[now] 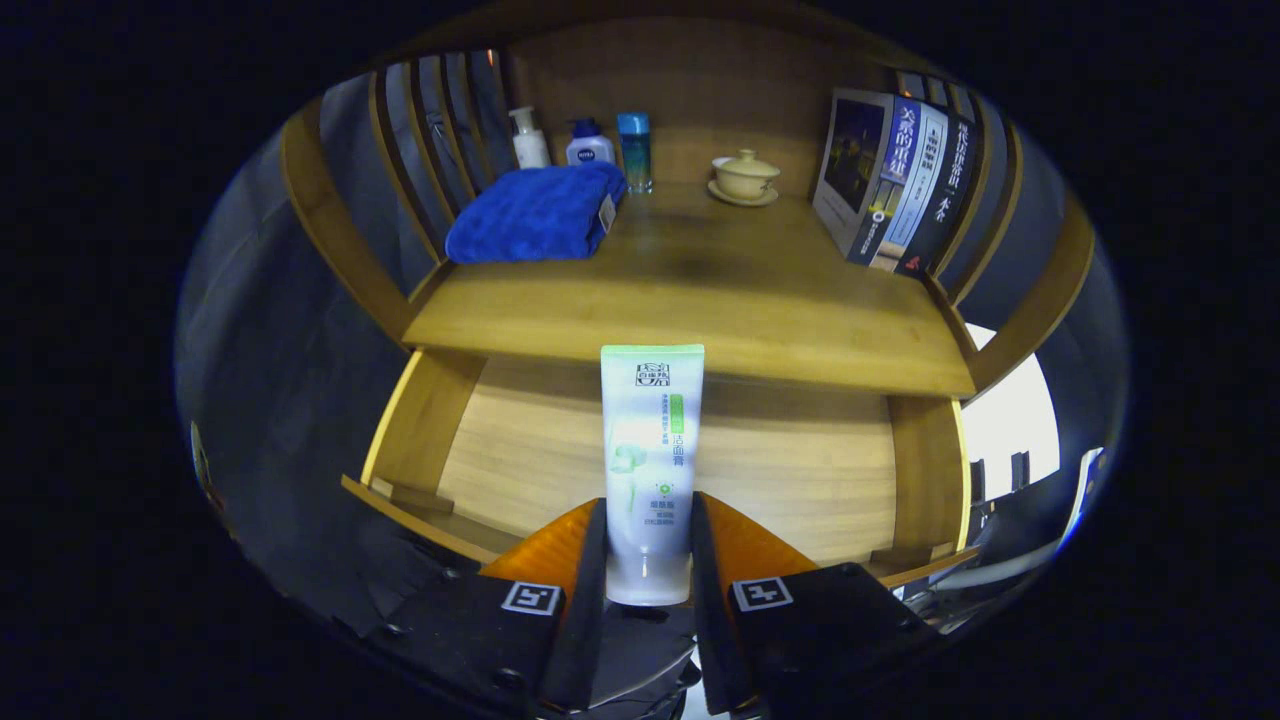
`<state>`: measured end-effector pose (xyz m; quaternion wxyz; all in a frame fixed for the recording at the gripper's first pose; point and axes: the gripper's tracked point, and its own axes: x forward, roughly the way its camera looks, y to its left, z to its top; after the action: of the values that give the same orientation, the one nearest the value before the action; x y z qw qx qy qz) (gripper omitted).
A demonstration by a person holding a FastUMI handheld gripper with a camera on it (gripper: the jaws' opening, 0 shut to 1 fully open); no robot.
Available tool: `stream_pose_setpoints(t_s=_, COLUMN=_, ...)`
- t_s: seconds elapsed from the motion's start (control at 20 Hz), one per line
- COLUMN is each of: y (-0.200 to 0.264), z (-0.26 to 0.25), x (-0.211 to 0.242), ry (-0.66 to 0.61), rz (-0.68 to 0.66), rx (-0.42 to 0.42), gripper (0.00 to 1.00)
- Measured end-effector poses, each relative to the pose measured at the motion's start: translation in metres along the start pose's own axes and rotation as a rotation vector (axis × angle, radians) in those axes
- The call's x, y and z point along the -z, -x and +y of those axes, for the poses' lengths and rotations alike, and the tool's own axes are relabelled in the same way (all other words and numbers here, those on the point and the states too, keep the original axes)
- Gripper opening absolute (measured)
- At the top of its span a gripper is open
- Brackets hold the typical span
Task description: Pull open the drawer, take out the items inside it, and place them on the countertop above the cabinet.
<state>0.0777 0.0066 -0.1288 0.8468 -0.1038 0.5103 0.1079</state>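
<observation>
Gripper [648, 545] pinching a white plastic tube with a green crimped end and green print [651, 450]; both fingers press on its lower part, one on each side. Tube stands upright between the jaws, its crimped end pointing ahead of them. Beneath and around the tube, the pale wooden drawer [520, 450] is pulled open. Just beyond the drawer, the wooden countertop [700, 290]. Far beyond the jaws, to the left, a folded blue towel [535, 215], with a white pump bottle [528, 138], a white bottle with a blue cap [589, 143] and a slim blue bottle [634, 150] behind it. Straight beyond, a cream lidded cup on a saucer [744, 177]. To the right, leaning books [890, 185].
</observation>
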Motion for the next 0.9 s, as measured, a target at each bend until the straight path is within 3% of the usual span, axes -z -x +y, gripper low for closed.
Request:
stream_pose_setpoints(t_s=0.6, y=-0.049, z=-0.028, x=-0.121, ry=-0.091, rz=-0.105, rx=0.103, gripper=0.49)
stream_pose_setpoints(t_s=0.9, y=-0.088, z=-0.041, x=-0.148, ry=-0.113, rz=-0.131, rx=0.164, gripper=0.48)
